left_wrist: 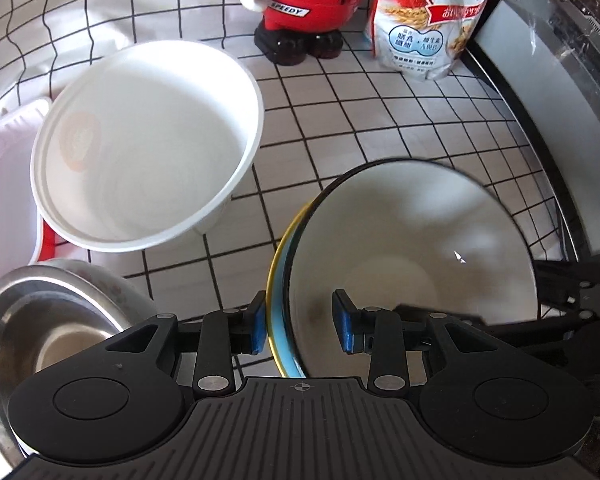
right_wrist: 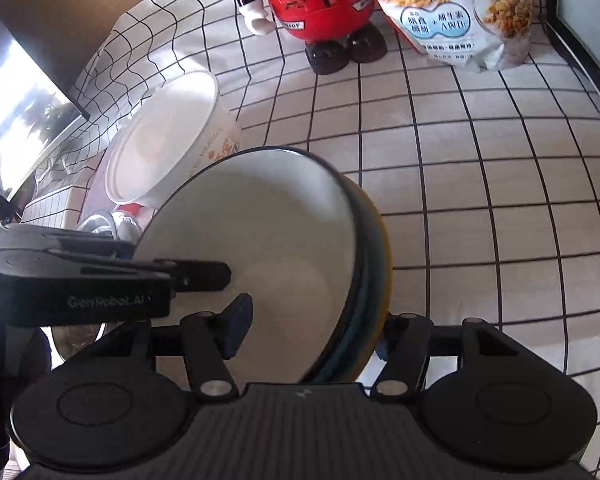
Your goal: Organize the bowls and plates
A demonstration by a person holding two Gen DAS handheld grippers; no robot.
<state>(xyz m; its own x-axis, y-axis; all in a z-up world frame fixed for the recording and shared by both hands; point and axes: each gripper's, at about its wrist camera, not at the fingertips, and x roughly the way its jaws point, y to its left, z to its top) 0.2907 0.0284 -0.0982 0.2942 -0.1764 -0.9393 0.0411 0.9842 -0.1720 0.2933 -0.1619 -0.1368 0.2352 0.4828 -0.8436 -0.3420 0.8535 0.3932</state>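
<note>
**Over the checked cloth: one bowl, two grippers on its rim**

Above the checked cloth (left_wrist: pixel 380 120), a white-lined bowl (left_wrist: pixel 420 240) with a dark rim and a blue-and-yellow outside sits tilted between both tools.

Left gripper (left_wrist: pixel 300 324): straddles the near-left rim. Outer pad lies against the outside wall; inner pad hangs inside the bowl with white showing between it and the rim. Jaws are part-way apart. Whether they actually pinch the wall, I cannot tell.

Right gripper (right_wrist: pixel 310 334): straddles the opposite rim. One finger is well inside the bowl, the other is mostly hidden behind the outer wall. Jaws are part-way apart, and the grip is likewise unreadable.

Risks, as I judge them:
- If neither pair is truly clamped, the tilted bowl could slide off the pads and drop onto the cloth.
- With two tools on one rim, uneven pulling could twist the bowl out of the weaker hold.
- The large white paper bowl (left_wrist: pixel 148 140) and the steel bowl (left_wrist: pixel 60 320) stand near on the left. A leftward swing could knock the light paper one over.
</note>
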